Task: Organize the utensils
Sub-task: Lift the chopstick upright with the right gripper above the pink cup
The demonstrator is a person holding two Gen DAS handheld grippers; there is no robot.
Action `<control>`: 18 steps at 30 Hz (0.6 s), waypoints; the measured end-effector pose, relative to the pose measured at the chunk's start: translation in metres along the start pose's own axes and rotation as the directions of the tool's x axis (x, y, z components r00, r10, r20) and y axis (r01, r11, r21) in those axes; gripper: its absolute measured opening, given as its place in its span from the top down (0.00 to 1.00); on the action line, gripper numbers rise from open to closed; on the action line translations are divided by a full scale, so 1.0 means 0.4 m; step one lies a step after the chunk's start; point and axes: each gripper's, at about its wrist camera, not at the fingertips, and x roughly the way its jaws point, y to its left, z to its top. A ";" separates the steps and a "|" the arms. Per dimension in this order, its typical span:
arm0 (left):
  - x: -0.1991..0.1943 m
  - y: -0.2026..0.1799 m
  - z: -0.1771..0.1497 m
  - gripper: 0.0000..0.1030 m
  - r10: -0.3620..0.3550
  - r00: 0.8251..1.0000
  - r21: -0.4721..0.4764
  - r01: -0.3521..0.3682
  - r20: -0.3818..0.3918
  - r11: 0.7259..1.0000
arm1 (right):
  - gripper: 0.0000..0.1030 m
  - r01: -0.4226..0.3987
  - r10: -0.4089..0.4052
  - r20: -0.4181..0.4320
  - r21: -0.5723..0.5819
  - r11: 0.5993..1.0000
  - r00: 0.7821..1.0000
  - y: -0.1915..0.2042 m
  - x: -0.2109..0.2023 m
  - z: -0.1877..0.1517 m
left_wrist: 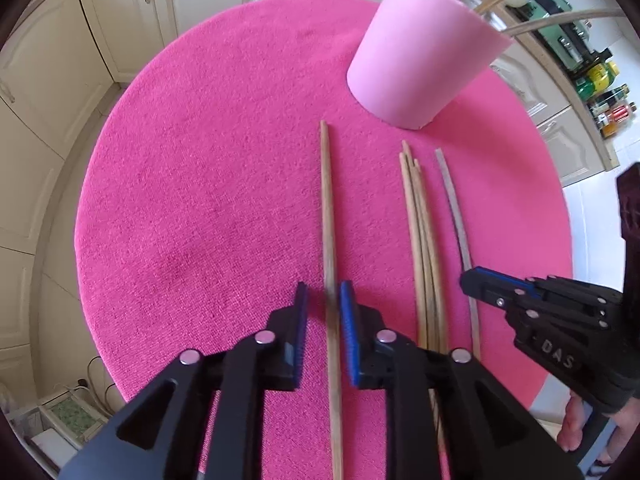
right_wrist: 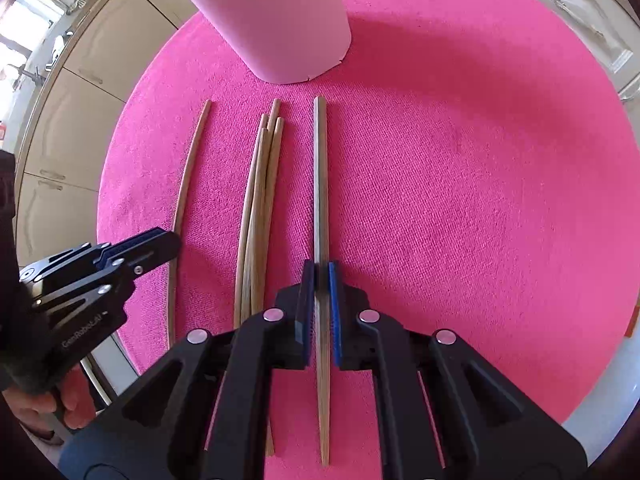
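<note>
Several wooden chopsticks lie lengthwise on a round pink mat (left_wrist: 200, 160). In the left wrist view my gripper (left_wrist: 324, 300) straddles a single chopstick (left_wrist: 327, 208) with a narrow gap on each side, so it is open. A bundle of chopsticks (left_wrist: 420, 232) and one curved stick (left_wrist: 456, 216) lie to its right. The other gripper (left_wrist: 480, 280) hovers over the curved stick. A pink cup (left_wrist: 420, 60) stands beyond, holding several sticks. In the right wrist view my gripper (right_wrist: 321, 276) is shut on a single chopstick (right_wrist: 320, 180) on the mat (right_wrist: 480, 180), with the bundle (right_wrist: 260, 200), curved stick (right_wrist: 188, 184) and cup (right_wrist: 272, 16) nearby.
Cream kitchen cabinets (left_wrist: 60, 60) surround the table. A counter with bottles (left_wrist: 604, 100) and an appliance is at the far right. A second gripper (right_wrist: 132, 256) and a hand sit at the left in the right wrist view.
</note>
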 end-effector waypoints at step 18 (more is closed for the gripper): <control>-0.052 -0.055 0.006 0.94 0.050 0.995 0.071 -0.056 0.082 0.996 | 0.93 -0.066 0.062 0.113 0.032 0.997 0.992 -0.012 -0.069 -0.075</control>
